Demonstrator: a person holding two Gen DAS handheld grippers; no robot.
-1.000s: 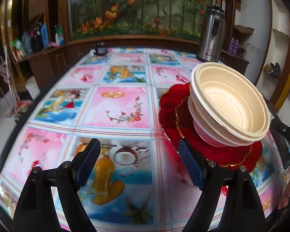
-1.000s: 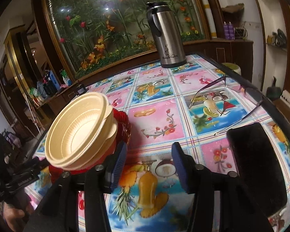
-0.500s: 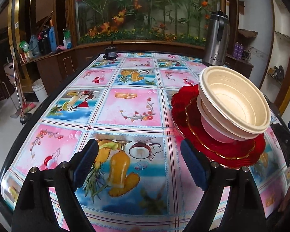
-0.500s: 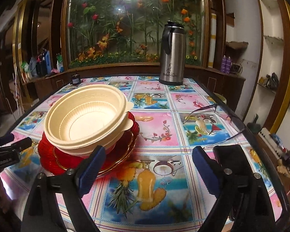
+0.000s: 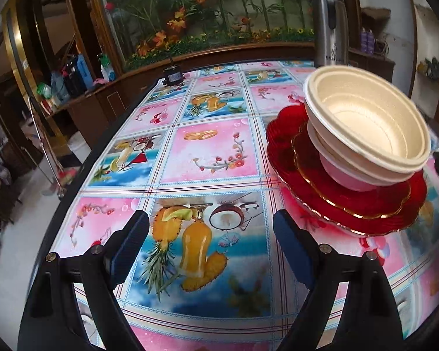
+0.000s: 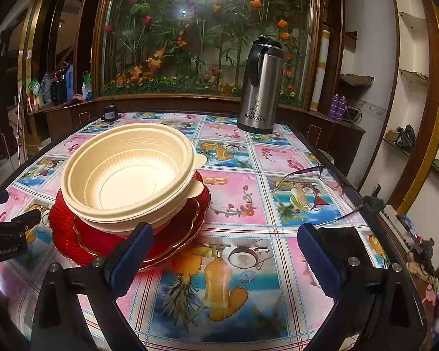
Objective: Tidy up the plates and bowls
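Cream bowls (image 5: 365,125) are nested over a pink bowl (image 5: 345,172) on stacked red plates (image 5: 289,146) with gold rims. The pile stands on the patterned tablecloth, to the right in the left wrist view. My left gripper (image 5: 209,222) is open over the cloth to the left of the pile, holding nothing. In the right wrist view the cream bowls (image 6: 125,181) and red plates (image 6: 175,234) are at left. My right gripper (image 6: 225,234) has its jaws opening wide with nothing between them; its left finger (image 6: 131,251) is just in front of the plates.
A steel thermos (image 6: 260,87) stands at the table's far side. Eyeglasses (image 6: 316,187) lie near the right edge, and a small black object (image 6: 110,113) sits at the far left corner. The table's dark rim (image 5: 82,172) drops to the floor on the left.
The right gripper's jaws spread from half closed to wide, and it rolled level and drew back from the bowls. The left gripper tilted slightly. The pile stayed put.
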